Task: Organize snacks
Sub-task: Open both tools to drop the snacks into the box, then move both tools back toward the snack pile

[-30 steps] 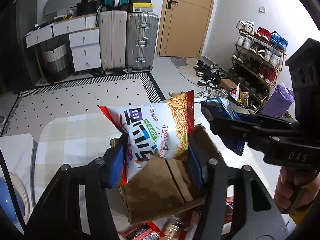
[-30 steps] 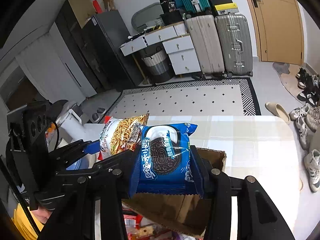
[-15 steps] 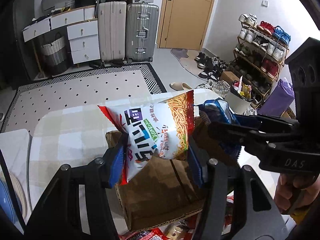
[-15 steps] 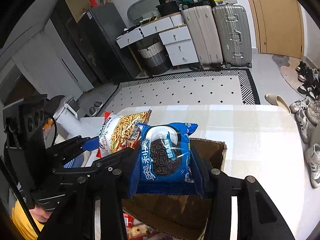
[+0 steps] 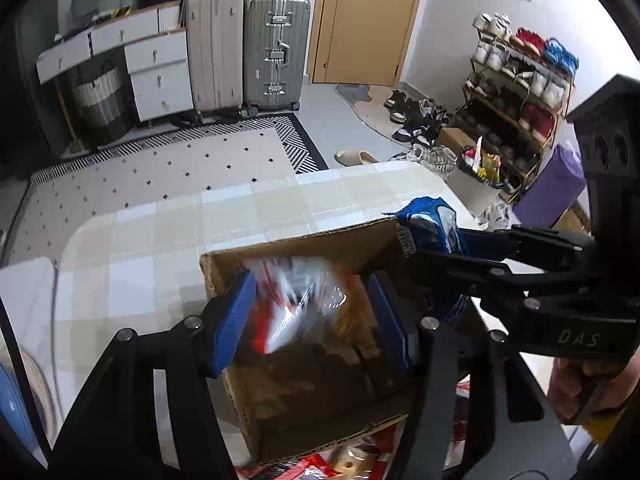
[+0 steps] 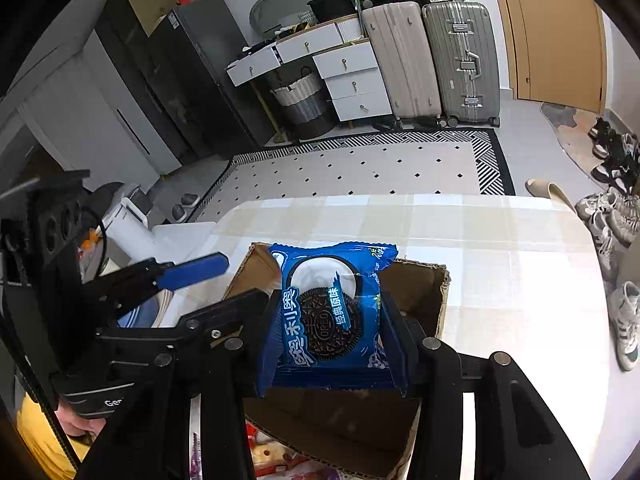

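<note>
An open cardboard box [image 5: 300,240] stands on the checked tablecloth. My left gripper [image 5: 310,280] hangs over its mouth with jaws opening. The red and white noodle snack bag [image 5: 296,308] shows as a blur between the blue pads, loose and dropping into the box. My right gripper [image 6: 330,320] is shut on a blue Oreo pack [image 6: 328,304], held upright above the box's [image 6: 420,280] near side. In the left wrist view that Oreo pack [image 5: 430,216] pokes over the box's right corner. In the right wrist view the left gripper [image 6: 216,284] sits at the box's left edge.
Several red snack packets [image 5: 320,464] lie on the table just in front of the box. The checked tablecloth [image 6: 500,264] stretches beyond the box to the table's far edge. A white side surface [image 5: 24,292] adjoins the table on the left. Suitcases, drawers and a shoe rack stand across the room.
The noodle bag, gripped before, has slipped from the left pads and falls into the box. Both grippers have come lower over the box; the Oreo pack stays gripped.
</note>
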The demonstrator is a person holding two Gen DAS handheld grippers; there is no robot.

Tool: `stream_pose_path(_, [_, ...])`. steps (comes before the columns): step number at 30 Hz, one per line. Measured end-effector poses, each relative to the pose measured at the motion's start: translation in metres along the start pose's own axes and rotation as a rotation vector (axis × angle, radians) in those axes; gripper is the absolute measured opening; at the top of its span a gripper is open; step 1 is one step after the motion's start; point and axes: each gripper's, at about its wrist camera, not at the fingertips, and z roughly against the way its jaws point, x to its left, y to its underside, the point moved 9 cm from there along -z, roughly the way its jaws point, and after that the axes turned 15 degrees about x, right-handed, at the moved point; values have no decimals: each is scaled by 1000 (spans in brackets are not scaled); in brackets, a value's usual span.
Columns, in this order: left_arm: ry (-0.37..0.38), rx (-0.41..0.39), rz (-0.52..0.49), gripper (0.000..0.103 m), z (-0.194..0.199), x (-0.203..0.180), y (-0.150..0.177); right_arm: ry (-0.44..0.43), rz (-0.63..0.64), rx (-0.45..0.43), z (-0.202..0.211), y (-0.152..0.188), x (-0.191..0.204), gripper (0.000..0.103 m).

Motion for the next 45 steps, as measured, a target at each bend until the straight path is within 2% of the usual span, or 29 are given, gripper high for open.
stream_pose_path(7, [1, -11, 5, 56, 10, 2, 2, -6, -5, -2, 1, 0, 0, 46])
stream_pose_path(10, [-4, -11, 8, 57, 14, 4, 7, -7, -8, -12, 5, -2, 0, 55])
stream_pose_path(12, [-5, -7, 12, 59, 15, 5, 11, -9, -13, -30, 9, -4, 1, 71])
stream_pose_path(19, [-12, -8, -1, 59, 23, 0, 19, -2, 12, -57, 23, -6, 8, 71])
stream_pose_path(21, [-18, -17, -7, 64, 30, -4, 22, -6, 11, -60, 28, -5, 9, 71])
stream_pose_path(25, [-21, -37, -12, 65, 51, -10, 28, 2, 19, -81, 45, -1, 16, 71])
stream_pose_path(29, [-33, -65, -14, 66, 83, -19, 38, 10, 38, -117, 76, 5, 33, 71])
stream_pose_path(34, [-48, -126, -17, 80, 137, -33, 55, 29, 60, -218, 136, 14, 51, 71])
stream_pose_path(37, [-66, -189, -11, 81, 180, -41, 67, 40, 82, -249, 167, 26, 63, 75])
stream_pose_path(41, [-68, -249, 3, 83, 229, -50, 85, 81, 127, -339, 213, 49, 83, 88])
stream_pose_path(43, [-59, -295, 15, 84, 258, -53, 99, 89, 155, -390, 237, 65, 95, 89])
stream_pose_path(44, [-55, -322, 21, 86, 270, -53, 108, 94, 171, -410, 246, 75, 100, 91])
stream_pose_path(45, [-59, -363, 37, 94, 286, -54, 120, 103, 184, -431, 255, 83, 103, 93])
